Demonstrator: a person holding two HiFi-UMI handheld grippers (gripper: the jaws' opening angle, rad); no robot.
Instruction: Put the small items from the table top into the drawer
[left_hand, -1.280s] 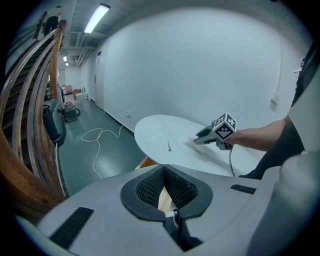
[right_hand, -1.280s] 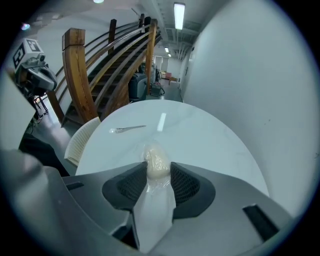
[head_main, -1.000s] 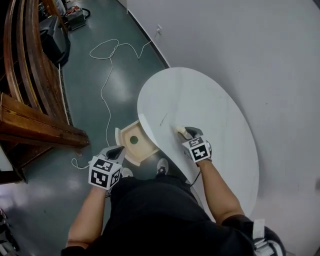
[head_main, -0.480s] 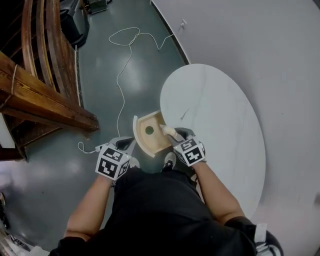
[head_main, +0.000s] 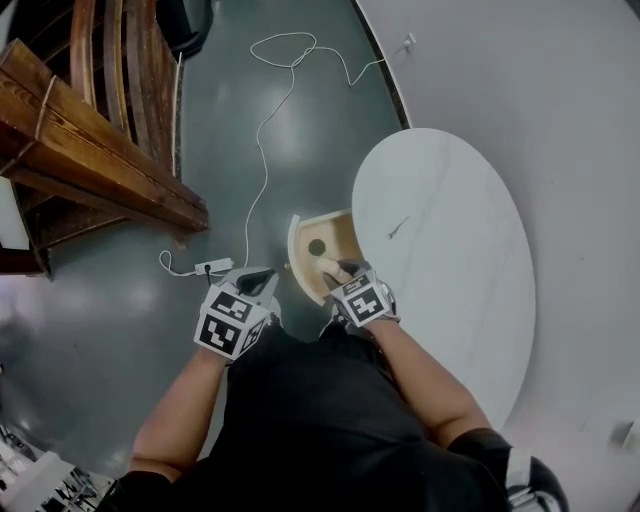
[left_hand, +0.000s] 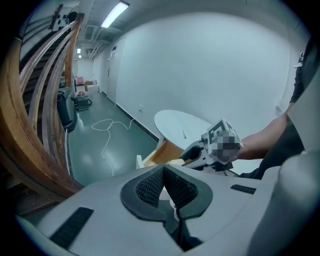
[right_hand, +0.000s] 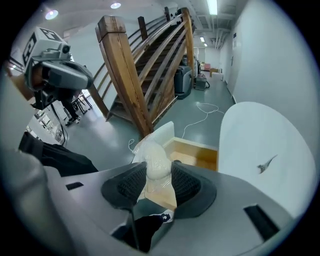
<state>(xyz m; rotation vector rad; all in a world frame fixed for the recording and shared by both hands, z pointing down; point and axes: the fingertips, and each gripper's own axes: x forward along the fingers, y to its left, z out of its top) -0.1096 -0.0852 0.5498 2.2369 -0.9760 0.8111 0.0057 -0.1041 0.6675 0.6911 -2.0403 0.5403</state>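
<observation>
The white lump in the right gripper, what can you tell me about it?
It is a small, pale, rounded lump wrapped in clear, crinkly plastic film that sticks out above and below it. It looks soft. The right gripper pinches it roughly upright between its dark ribbed pads; nothing else touches it. In the head view it hangs over the open wooden drawer beside the white table.

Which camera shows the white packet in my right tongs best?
The right gripper view: the packet sits large and centred, pinched in the right tongs. The head view shows only its pale tip above the drawer; the left gripper view, a small far-off sliver.
</observation>
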